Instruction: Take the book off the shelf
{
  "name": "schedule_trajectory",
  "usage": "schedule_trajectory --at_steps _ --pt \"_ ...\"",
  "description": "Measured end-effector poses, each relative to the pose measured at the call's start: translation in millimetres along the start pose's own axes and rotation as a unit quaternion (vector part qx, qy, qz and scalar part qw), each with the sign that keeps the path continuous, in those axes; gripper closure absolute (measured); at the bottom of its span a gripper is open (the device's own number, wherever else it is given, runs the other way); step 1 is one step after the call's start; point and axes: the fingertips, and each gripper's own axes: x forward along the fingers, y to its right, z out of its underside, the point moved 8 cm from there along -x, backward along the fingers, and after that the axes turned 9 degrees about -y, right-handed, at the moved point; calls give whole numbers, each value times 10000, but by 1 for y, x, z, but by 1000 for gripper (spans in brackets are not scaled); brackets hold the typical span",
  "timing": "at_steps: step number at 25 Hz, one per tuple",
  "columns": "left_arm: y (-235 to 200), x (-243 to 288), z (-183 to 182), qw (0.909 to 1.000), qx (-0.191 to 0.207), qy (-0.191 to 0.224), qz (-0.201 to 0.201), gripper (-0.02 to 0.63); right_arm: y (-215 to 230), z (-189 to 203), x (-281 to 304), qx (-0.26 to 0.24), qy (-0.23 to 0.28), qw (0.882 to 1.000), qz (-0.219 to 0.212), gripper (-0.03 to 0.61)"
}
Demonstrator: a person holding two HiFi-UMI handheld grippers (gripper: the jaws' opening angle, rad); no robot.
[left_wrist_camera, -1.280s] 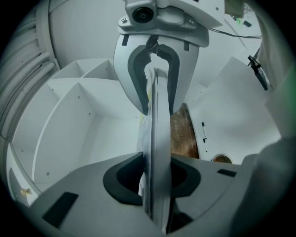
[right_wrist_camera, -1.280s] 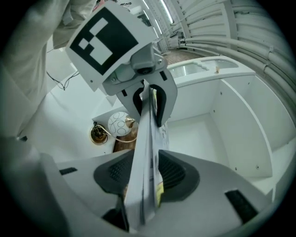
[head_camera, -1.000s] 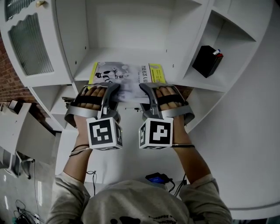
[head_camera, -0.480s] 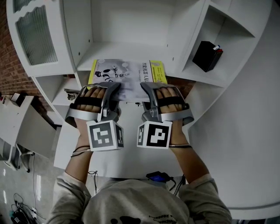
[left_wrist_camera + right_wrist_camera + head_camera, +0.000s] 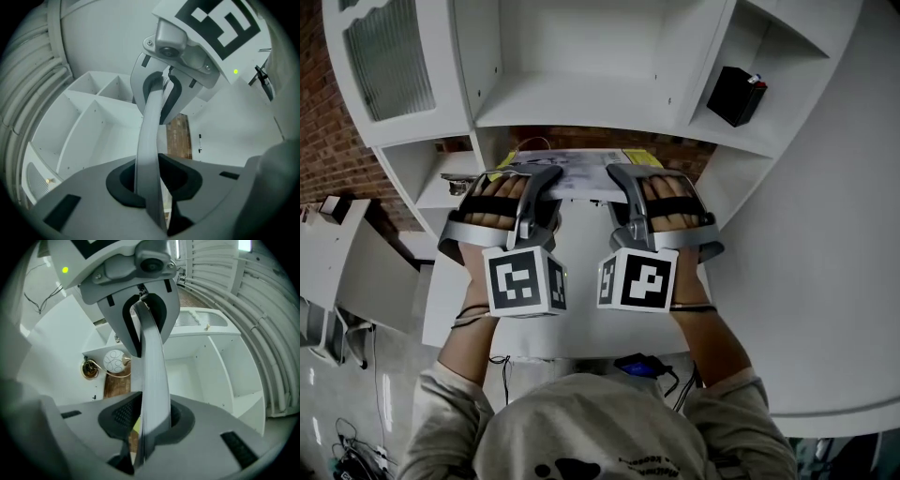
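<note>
White shelf unit (image 5: 581, 105) fills the top of the head view, and the book (image 5: 578, 173) is held flat just clear of its front edge, at 12 o'clock from the person's hands. The left gripper (image 5: 542, 183), at 11 o'clock, has its jaws closing on the book's near edge. The right gripper (image 5: 623, 180), at 1 o'clock, is clamped narrowly on that same edge.

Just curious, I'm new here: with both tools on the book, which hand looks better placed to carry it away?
Probably right: the right tool is clamped on the book, while the left tool, book between its jaws, is closing.
</note>
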Motion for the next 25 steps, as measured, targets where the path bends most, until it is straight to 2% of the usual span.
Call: schedule_trajectory --at_steps 5,13,20,25 --pt "31 -23 17 9990 102 23 430 529 -34 -18 -21 167 -124 9987 -471 491" --pt "79 -61 27 9983 47 112 566 529 -84 -30 -62 357 -303 9973 -558 491" --pt "112 -75 27 9978 -61 230 615 528 -117 -28 -82 392 -425 9975 -410 491" --pt "139 -84 26 9968 -90 232 759 525 -144 -25 -95 491 -486 9962 -529 491"
